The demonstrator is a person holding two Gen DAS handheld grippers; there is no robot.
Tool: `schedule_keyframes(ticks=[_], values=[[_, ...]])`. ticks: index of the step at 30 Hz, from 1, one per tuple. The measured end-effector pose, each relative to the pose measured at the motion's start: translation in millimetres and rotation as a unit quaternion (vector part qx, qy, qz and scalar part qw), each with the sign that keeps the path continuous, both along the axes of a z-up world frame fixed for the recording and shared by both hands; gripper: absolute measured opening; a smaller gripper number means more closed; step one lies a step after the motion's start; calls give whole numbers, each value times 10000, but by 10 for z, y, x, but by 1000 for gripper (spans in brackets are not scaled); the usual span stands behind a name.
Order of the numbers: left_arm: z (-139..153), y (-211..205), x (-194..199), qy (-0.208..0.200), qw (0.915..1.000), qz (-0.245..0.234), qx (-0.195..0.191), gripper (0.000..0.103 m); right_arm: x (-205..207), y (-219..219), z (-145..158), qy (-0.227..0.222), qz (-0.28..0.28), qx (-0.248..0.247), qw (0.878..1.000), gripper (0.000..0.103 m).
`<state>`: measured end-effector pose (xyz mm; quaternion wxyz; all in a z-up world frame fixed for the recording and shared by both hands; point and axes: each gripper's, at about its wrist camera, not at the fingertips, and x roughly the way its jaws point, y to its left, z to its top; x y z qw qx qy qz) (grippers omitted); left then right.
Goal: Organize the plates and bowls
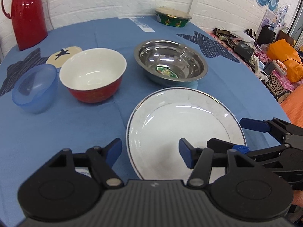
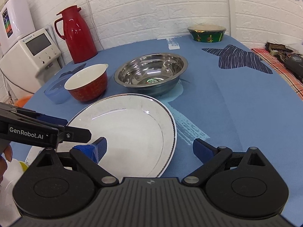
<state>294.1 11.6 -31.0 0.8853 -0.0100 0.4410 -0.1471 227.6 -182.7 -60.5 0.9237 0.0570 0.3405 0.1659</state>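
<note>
the white plate point(image 1: 181, 132) lies flat on the blue tablecloth point(image 1: 66, 128), nearest the person of all the dishes, with a thin dark line round its rim. the left gripper point(image 1: 151, 154) hangs low over the plate's near left edge, its blue-padded fingers point(image 1: 186, 154) spread wide, one over the cloth and one over the plate; they hold nothing. the right gripper point(image 2: 148, 150) is at the plate's near right edge, fingers likewise wide apart and empty, the left one over the plate and the right one over the cloth. in the left wrist view the right gripper's fingers reach in from the right across the plate's rim; whether they touch it cannot be told.

just beyond the plate stands the steel bowl point(image 1: 170, 62), empty, with a green sticker in its bottom. to its left is the red bowl point(image 1: 93, 74), white inside, and close against that the blue plastic bowl point(image 1: 36, 89), tipped toward the camera. these three stand in a rough row behind the plate, none touching it. a red thermos jug point(image 2: 75, 36) stands at the far left of the table by the white brick wall point(image 2: 142, 9), and a green patterned bowl point(image 2: 207, 33) sits at the far edge. a white appliance point(image 2: 30, 56) with a screen stands off the table to the left.
</note>
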Motion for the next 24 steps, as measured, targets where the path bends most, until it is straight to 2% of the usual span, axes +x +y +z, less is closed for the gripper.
schedule_keyframes(ticks=[4, 8, 13, 16, 18, 21, 24], values=[[-61, -75, 61, 45, 9999, 5, 110, 61, 50, 69, -85, 165, 102, -111, 9998, 87], [-142, -125, 99, 126, 9997, -48, 220, 61, -51, 235, -139, -172, 196, -788, 9965, 87], [-188, -138, 138, 125, 9997, 14, 215, 61, -36, 250, -120, 1, 70, -691, 9976, 89], [-190, -159, 134, 99, 9997, 54, 229, 61, -55, 372, -120, 3, 416, -678, 9968, 89], [-187, -145, 134, 118, 9997, 57, 211, 59, -58, 397, -127, -36, 207, -653, 9976, 89], [-167, -131, 120, 193, 9997, 83, 148, 52, -43, 343, -78, 161, -68, -241, 9996, 89], [-134, -97, 115, 169, 9996, 166, 161, 52, -85, 384, -44, 195, -20, -146, 9997, 89]])
